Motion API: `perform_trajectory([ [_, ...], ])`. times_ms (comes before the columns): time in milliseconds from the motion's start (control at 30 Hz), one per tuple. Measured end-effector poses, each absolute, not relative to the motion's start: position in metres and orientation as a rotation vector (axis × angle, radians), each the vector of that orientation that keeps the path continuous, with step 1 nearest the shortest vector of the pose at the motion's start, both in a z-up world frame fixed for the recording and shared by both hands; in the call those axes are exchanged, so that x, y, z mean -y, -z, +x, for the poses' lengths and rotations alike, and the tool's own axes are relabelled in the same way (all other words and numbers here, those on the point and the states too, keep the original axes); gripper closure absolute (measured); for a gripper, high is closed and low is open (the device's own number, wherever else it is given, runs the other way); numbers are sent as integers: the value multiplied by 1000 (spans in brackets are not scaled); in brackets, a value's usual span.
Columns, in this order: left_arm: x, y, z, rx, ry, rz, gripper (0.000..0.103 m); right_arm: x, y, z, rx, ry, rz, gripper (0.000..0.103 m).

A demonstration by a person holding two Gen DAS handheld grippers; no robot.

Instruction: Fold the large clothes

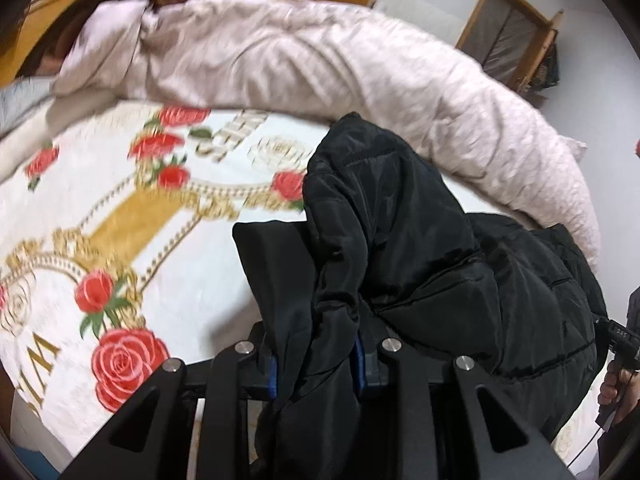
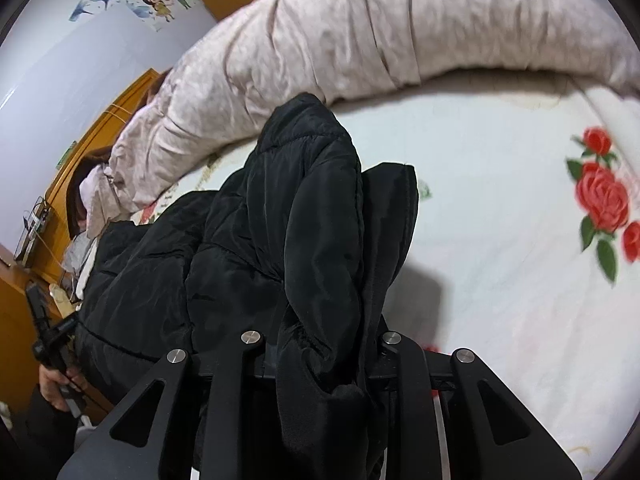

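A large black padded jacket (image 1: 460, 280) hangs between my two grippers above the bed. My left gripper (image 1: 316, 344) is shut on a bunched edge of it, and the cloth spills forward over the fingers. In the right wrist view the same jacket (image 2: 248, 256) drapes to the left, and my right gripper (image 2: 324, 344) is shut on another bunched edge. The fingertips of both grippers are hidden by the fabric.
The bed is covered by a white blanket with red roses and gold print (image 1: 120, 240), also in the right wrist view (image 2: 520, 240). A rolled pale pink quilt (image 1: 320, 56) lies along the far side (image 2: 360, 32). Wooden furniture (image 2: 24, 312) stands by the wall.
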State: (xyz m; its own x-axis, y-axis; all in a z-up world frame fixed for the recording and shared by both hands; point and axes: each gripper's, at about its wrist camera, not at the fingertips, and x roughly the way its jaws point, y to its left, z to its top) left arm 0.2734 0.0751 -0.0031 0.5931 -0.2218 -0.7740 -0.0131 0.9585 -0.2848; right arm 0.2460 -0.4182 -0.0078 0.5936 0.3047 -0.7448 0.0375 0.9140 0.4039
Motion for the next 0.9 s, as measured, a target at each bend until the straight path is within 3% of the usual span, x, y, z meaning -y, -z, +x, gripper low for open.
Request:
perform_trajectory([
  [433,-44,-71,248,-805,197,-275,76,444,-54,203,-795,-136,405,79],
  [900,-153,-83,271,-735,46,-287,76,341,-63,291,-770,-304,371,79],
])
